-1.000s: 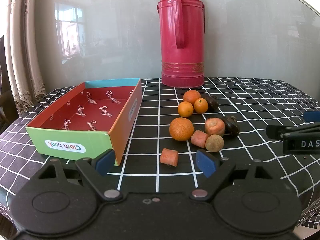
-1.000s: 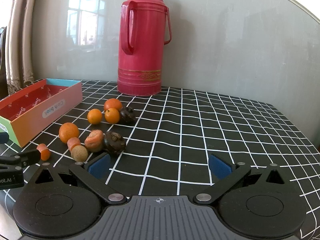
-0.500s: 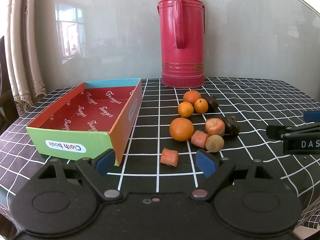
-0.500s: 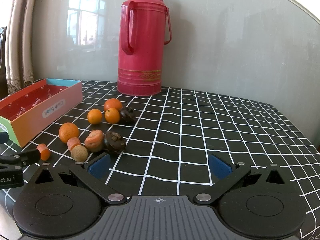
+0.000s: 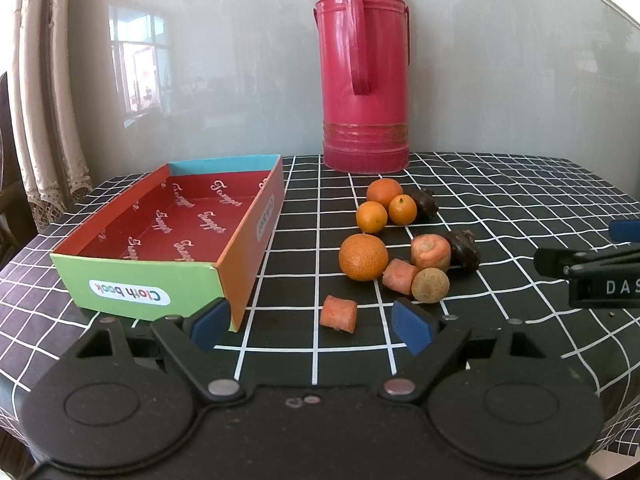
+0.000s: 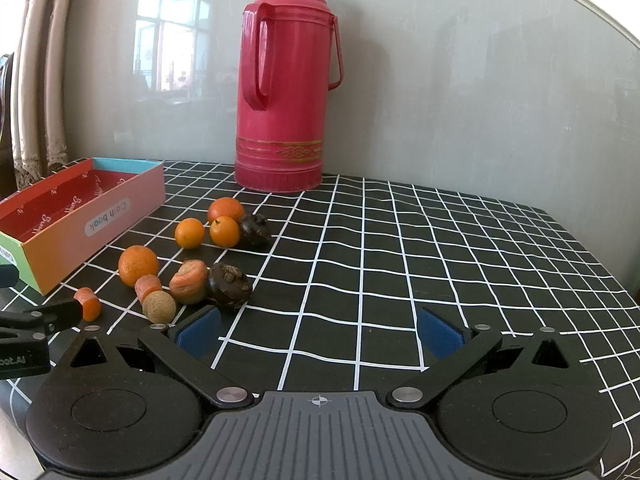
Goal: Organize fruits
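A cluster of fruit lies on the checked tablecloth: a large orange (image 5: 363, 257), three small oranges (image 5: 372, 217), two dark mangosteens (image 5: 464, 249), carrot chunks (image 5: 338, 313) and a round brown fruit (image 5: 430, 285). An open, empty cardboard box (image 5: 136, 284) stands to their left. My left gripper (image 5: 312, 326) is open, with a carrot chunk just ahead between its fingers. My right gripper (image 6: 320, 336) is open and empty, to the right of the fruit (image 6: 138, 265).
A tall red thermos (image 5: 363, 68) stands at the back against a grey wall. Curtains hang at the far left. The box also shows in the right wrist view (image 6: 96, 220). The table's right edge (image 6: 600, 248) drops off.
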The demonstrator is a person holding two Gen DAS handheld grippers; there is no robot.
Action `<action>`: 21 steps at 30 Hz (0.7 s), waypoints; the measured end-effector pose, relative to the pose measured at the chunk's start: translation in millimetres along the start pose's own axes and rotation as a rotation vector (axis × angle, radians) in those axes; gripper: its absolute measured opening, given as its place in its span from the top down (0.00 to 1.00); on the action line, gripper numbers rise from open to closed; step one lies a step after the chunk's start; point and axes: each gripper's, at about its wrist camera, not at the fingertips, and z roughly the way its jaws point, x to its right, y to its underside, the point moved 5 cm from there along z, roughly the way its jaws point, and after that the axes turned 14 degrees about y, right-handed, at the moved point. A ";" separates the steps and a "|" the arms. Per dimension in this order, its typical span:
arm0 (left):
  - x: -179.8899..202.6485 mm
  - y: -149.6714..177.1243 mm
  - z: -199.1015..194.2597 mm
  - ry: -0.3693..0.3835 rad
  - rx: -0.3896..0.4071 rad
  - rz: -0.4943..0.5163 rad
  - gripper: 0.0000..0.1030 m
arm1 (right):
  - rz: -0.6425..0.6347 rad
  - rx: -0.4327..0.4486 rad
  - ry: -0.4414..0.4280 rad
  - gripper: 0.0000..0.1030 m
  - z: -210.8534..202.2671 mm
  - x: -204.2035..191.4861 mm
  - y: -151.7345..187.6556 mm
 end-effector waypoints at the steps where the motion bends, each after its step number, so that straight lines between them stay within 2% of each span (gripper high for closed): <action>1: 0.4 -0.2 1.8 0.000 -0.002 0.002 0.21 | 0.000 -0.001 -0.001 0.00 0.4 0.1 -0.1; 10: 1.6 2.2 26.9 -0.006 -0.048 0.007 0.26 | 0.027 -0.017 0.008 0.00 5.5 4.2 -1.7; 12: 1.7 3.5 33.8 0.000 -0.065 0.006 0.35 | 0.034 -0.022 0.009 0.00 7.3 5.2 -2.0; 16: 0.0 2.7 41.3 0.008 -0.056 -0.008 0.38 | 0.042 -0.033 0.009 0.00 12.1 5.0 -2.4; 17: 0.2 2.2 42.2 0.012 -0.055 -0.008 0.47 | 0.044 -0.035 0.008 0.00 12.7 4.9 -2.3; 18: 1.8 1.7 42.3 0.032 -0.054 -0.011 0.63 | 0.045 -0.037 0.006 0.00 13.4 4.6 -2.3; 21: 8.2 1.8 40.4 0.053 -0.055 0.003 0.83 | 0.047 -0.038 0.001 0.00 14.8 2.1 -2.7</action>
